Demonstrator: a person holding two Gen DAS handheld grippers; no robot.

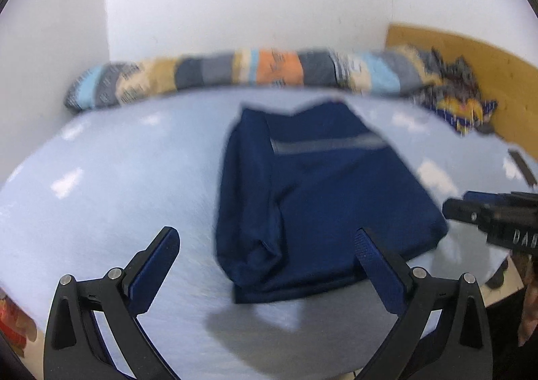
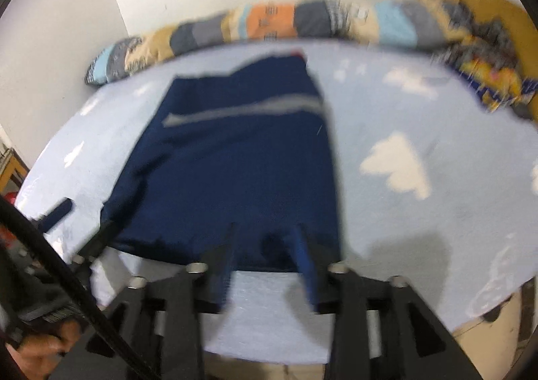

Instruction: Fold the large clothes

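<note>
From the left wrist, the left claw (image 1: 265,265) is hanging wide open over the bed (image 1: 111,185) with nothing between its pads. The folded navy garment (image 1: 312,198) is lying just ahead and slightly right of it, its long axis running from the near edge away toward the striped bolster (image 1: 235,74) at the far wall. The right pad is overlapping the garment's near hem; whether it is touching I cannot tell. The right claw (image 1: 470,212) is poking in from the right, beside the garment's near right corner.

From the right wrist, the right claw (image 2: 265,242) is standing partly open, its pads straddling the near hem without pressing it, so it is gripping nothing. The cloth is looking soft and matte, a tidy rectangle crossed by one grey stripe. The bed cover is looking fleecy, pale blue with white clouds. The right claw is sitting nearer the hem.
</note>
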